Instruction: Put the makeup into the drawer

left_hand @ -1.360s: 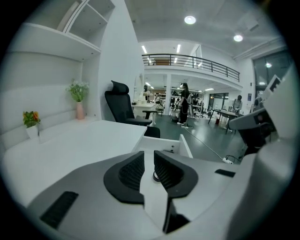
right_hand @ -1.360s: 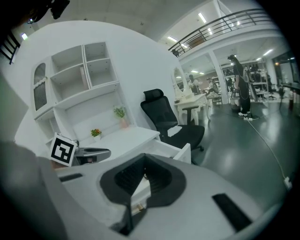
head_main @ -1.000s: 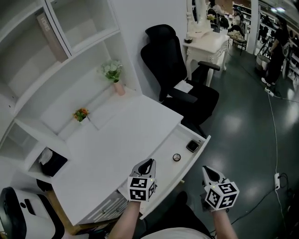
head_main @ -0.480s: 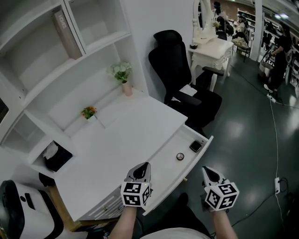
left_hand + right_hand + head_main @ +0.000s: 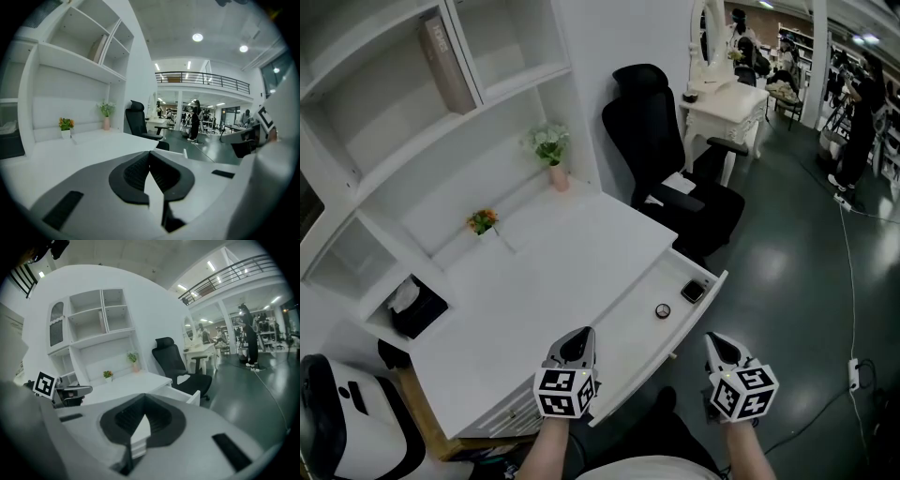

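Makeup put away, drawer left open: a white wooden desk [image 5: 553, 272] with a built-in shelving hutch fills the head view, and a black high-backed office chair [image 5: 675, 178] stands at its 1 o'clock. A shallow white drawer [image 5: 633, 337] is pulled out along the desk's edge toward 4 o'clock. At 6 o'clock the person holds both tools just short of it: the left gripper [image 5: 578, 339] hangs over the near end of the drawer and the right gripper [image 5: 718, 345] is beside the drawer front, over the dark floor. Each has its jaws pressed together on nothing. Inside the drawer, toward its 2 o'clock end, lie a small dark square makeup case [image 5: 693, 292] and, just beside it at 8 o'clock, a small round dark compact [image 5: 662, 310]. The placing step looks complete; the likely next move is a push on the drawer front to slide it home.
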`<state>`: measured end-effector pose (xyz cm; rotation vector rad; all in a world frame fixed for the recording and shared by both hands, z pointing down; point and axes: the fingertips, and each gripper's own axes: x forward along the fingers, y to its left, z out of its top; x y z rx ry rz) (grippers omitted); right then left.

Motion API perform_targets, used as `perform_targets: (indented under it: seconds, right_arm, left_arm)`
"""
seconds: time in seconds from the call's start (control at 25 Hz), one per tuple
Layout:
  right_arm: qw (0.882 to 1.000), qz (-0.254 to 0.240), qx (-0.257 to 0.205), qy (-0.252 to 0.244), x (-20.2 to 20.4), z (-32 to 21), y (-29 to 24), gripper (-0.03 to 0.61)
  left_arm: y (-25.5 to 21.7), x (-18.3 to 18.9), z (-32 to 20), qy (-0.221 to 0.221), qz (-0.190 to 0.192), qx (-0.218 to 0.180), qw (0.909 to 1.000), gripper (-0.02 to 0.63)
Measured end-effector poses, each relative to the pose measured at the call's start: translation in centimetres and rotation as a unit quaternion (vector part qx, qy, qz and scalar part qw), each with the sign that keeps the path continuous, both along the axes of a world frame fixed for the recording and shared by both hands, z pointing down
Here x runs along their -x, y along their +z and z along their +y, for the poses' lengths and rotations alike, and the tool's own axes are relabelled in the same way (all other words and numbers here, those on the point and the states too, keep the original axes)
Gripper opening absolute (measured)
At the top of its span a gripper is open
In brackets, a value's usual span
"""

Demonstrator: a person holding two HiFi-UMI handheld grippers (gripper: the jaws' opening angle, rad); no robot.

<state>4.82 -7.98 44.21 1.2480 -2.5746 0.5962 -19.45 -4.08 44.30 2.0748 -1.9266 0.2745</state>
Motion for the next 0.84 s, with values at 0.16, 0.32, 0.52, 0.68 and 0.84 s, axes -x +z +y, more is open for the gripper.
perform_targets:
  seconds: [0.16, 0.32, 0.52, 0.68, 0.84]
  right_arm:
    - [1.0, 0.004, -0.003, -0.001, 0.2, 0.4, -0.2, 0.002]
    - [1.0, 0.005, -0.006, -0.001, 0.3, 0.8, -0.3, 0.002]
    - [1.0, 0.007, -0.008, 0.001, 0.4, 1.0, -0.5, 0.002]
    - [1.0, 0.009, -0.009, -0.002, 0.7, 1.2, -0.5, 0.002]
    - [1.0, 0.011, -0.009, -0.004, 1.1, 1.4, -0.6, 0.002]
  left_arm:
    - [-0.2, 0.3, 0.5, -0.002, 0.002, -0.004, 1.0, 0.005]
    - [-0.4, 0.5, 0.9, -0.004, 0.007, -0.008, 0.9999, 0.005]
    - [-0.8, 0.7, 1.1, -0.003, 0.011, -0.012, 0.9999, 0.005]
    - [-0.8, 0.7, 1.3, -0.002, 0.019, -0.014, 0.9997, 0.005]
    - [-0.9, 0.9, 1.4, -0.001, 0.023, -0.016, 0.9996, 0.003]
